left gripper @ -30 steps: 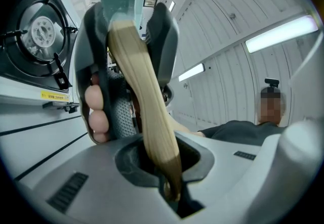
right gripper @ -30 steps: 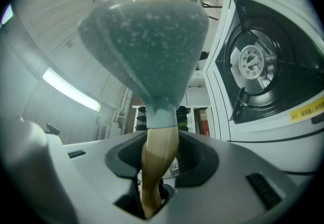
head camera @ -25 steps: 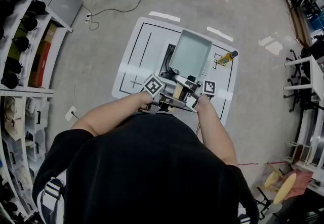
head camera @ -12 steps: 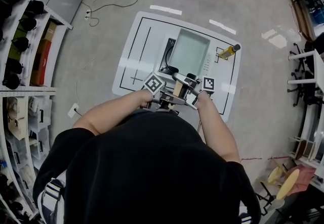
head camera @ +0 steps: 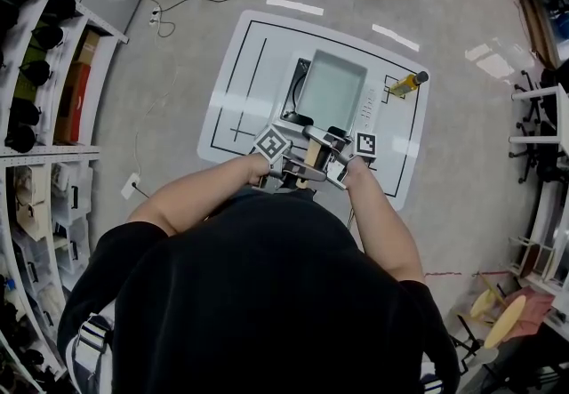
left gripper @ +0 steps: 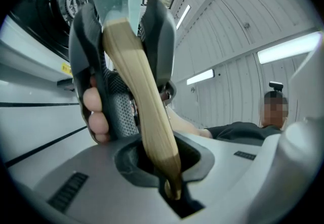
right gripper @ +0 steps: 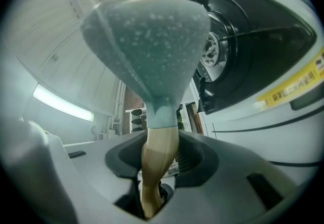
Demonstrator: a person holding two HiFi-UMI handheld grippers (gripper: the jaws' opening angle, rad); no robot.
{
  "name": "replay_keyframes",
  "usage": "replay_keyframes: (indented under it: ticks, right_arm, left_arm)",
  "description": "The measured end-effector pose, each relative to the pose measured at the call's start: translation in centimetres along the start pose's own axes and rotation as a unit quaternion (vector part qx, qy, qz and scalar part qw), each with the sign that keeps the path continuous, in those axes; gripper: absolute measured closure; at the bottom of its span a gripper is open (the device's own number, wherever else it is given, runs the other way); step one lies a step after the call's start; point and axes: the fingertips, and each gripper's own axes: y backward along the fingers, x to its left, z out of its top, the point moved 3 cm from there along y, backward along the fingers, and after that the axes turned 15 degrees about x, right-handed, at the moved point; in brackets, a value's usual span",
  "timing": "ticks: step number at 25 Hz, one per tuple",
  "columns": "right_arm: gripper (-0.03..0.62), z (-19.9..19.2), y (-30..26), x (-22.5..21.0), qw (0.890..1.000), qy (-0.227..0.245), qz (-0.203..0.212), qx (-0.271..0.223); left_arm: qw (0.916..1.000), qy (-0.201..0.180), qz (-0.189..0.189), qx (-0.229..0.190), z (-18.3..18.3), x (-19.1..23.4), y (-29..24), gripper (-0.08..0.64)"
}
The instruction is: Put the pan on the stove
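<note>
The pan (head camera: pixel 331 92) is pale green and rectangular, with a wooden handle (head camera: pixel 311 155). It hangs over the black stove (head camera: pixel 298 85) on the white table (head camera: pixel 240 90). My left gripper (head camera: pixel 289 165) is shut on the end of the handle (left gripper: pixel 144 91). My right gripper (head camera: pixel 333 163) is shut on the same handle nearer the pan. In the right gripper view (right gripper: pixel 152 187) the handle (right gripper: pixel 159 152) rises straight into the pan's underside (right gripper: pixel 147 41), and the stove's burner (right gripper: pixel 238 41) shows to the right. The left gripper view (left gripper: pixel 169 177) shows the right gripper's dark fingers (left gripper: pixel 157 31) clamped higher up.
A yellow bottle (head camera: pixel 404 84) lies on the table right of the stove. Black lines mark the table top. Shelves (head camera: pixel 44 72) stand to the left, a cable (head camera: pixel 191 5) runs over the floor beyond the table, and chairs stand far off.
The pan looks smaller and lower over the stove than a second ago. Both grippers have kept their hold on the handle.
</note>
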Motion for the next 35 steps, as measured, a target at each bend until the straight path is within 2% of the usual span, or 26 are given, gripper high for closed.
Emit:
replay_keyframes:
  ticks: [2,5,12,17,20,24,29,33,35]
  right_arm:
    - [0.446,-0.1,0.0,-0.3,1.0,-0.007,0.004,0.0]
    - [0.446,-0.2,0.1,-0.7,1.0,-0.016,0.005,0.0]
    - [0.446,-0.1,0.3,-1.8,1.0,-0.018,0.006,-0.001]
    - [0.446,0.0,0.1,-2.5,1.0,-0.026,0.012,0.003]
    - [0.446,-0.1,0.1,-2.8,0.999,-0.03,0.01,0.006]
    - [0.446,-0.1,-0.1,-3.0,1.0,-0.02,0.006,0.015]
    - [0.446,0.0,-0.2,-3.4,1.0,-0.023,0.003,0.018]
    - [0.448,0.3,0.0,-3.9,1.0,-0.024,-0.004,0.02]
    - [0.448,0.2,-0.2,-3.8,0.999,-0.027,-0.001,0.024]
  left_arm:
    - [1.0,0.005,0.0,-0.001,-0.1,0.3,0.0,0.505]
    - [0.9998,0.004,0.019,0.003,-0.2,1.2,0.2,0.503]
    - [1.0,-0.001,0.004,0.0,-0.2,1.2,0.0,0.502]
    - [0.9992,0.023,0.033,0.001,-0.6,2.7,0.7,0.502]
    - [0.9961,0.048,0.074,0.005,-1.2,3.8,1.4,0.502]
    - [0.9992,0.017,0.037,0.005,-0.8,3.4,0.7,0.503]
    - [0.9993,0.022,0.028,0.005,-0.8,3.6,0.8,0.503]
    - [0.9993,0.017,0.032,0.004,-0.6,3.9,0.9,0.503]
    - [0.9983,0.03,0.051,0.004,-0.9,4.5,1.3,0.503]
